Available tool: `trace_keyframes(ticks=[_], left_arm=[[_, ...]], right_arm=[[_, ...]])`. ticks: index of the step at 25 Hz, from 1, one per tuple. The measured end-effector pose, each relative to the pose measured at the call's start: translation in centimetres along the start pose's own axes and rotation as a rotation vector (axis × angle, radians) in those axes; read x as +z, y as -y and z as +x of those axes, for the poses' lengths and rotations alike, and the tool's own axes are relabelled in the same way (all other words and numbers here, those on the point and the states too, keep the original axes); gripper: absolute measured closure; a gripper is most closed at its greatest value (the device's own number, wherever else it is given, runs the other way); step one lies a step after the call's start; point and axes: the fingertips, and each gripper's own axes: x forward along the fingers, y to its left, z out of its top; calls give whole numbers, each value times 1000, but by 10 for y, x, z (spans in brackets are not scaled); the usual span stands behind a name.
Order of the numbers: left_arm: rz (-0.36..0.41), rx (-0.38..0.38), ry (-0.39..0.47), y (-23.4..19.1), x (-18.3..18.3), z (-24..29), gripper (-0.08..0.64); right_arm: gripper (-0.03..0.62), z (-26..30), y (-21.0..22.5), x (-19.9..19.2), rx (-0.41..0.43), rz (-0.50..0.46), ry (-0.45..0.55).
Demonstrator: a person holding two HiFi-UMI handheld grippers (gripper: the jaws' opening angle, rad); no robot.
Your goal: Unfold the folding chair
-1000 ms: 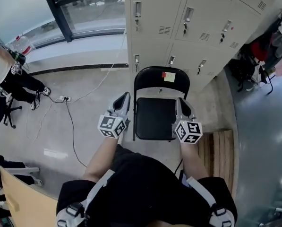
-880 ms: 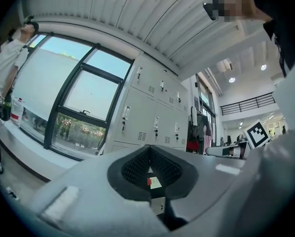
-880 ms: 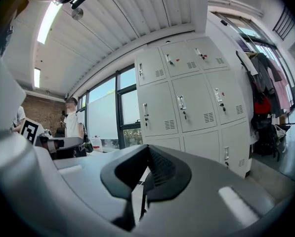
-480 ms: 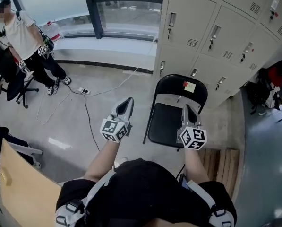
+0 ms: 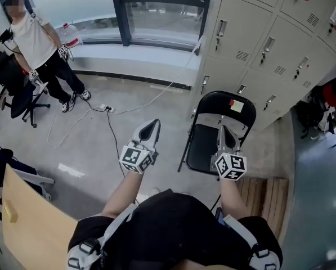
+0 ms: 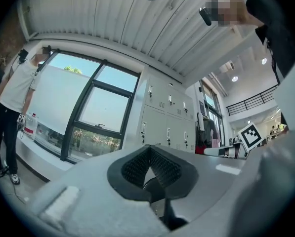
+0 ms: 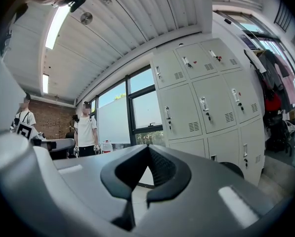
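Note:
The black folding chair [image 5: 215, 133] stands unfolded on the floor in front of the beige lockers, its seat flat and a small sticker on its backrest. In the head view my left gripper [image 5: 151, 127] hangs shut and empty over bare floor, left of the chair and apart from it. My right gripper [image 5: 223, 133] is shut and empty too, held over the chair's right side without touching it. Both gripper views look level across the room. Part of the chair's back [image 7: 236, 169] shows low in the right gripper view.
Beige lockers [image 5: 269, 44] line the wall behind the chair. A wooden pallet [image 5: 266, 198] lies at the right. A power strip with cables [image 5: 106, 108] lies on the floor. A person [image 5: 41, 49] stands at the far left by the window, and a tan board [image 5: 27, 224] leans at the lower left.
Both grippers have drawn back from the chair and risen a little. The view has swung left, so the chair now sits further right and the person by the window has come into sight.

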Motion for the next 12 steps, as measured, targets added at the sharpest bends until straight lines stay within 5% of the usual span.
trace_keyframes(ticks=[12], left_arm=[[-31,-26,11,-10,2,-12,561]], right_arm=[[588,-13,-14,3,-30,-7,8]])
